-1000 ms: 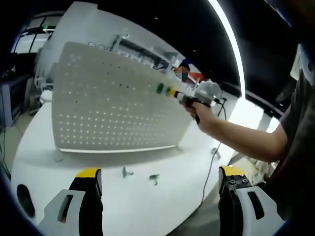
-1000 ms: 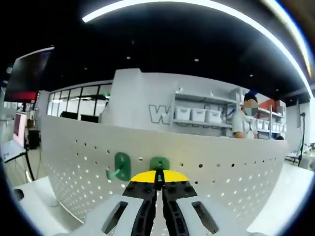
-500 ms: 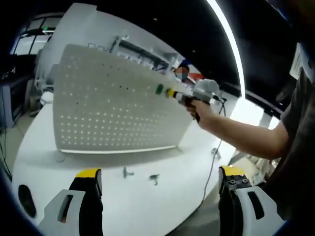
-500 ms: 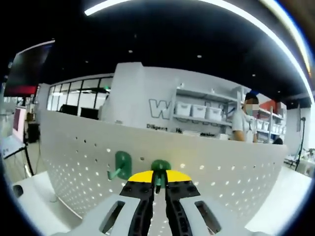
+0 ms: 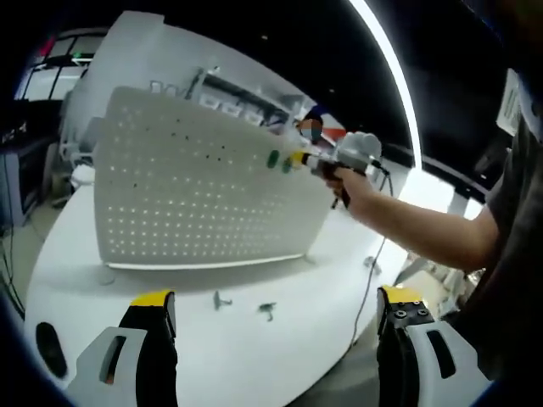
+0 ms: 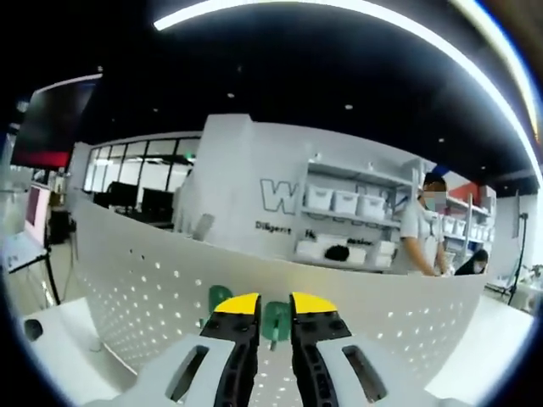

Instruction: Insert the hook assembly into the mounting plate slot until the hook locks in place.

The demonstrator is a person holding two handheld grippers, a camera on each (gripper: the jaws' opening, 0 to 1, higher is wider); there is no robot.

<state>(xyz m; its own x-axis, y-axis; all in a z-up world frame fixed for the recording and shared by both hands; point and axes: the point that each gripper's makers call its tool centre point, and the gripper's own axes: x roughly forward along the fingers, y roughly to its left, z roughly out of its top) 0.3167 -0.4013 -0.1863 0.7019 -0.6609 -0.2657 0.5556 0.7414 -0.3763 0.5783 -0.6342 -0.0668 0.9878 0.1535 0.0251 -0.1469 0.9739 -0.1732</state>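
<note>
A white table is carrying an upright pegboard, the landmark here. Near the pegboard's top edge two green hooks are sitting side by side: one hook is showing in the gap between the right gripper's jaws, the second hook just beside it, partly hidden by a jaw. The right gripper is hovering close at the pegboard's face, jaws narrowly parted and gripping nothing; in the left gripper view a hand is holding it there. The left gripper is hanging well back from the pegboard, jaws spread wide and empty. Two loose metal hooks are lying on the table before the pegboard's foot
</note>
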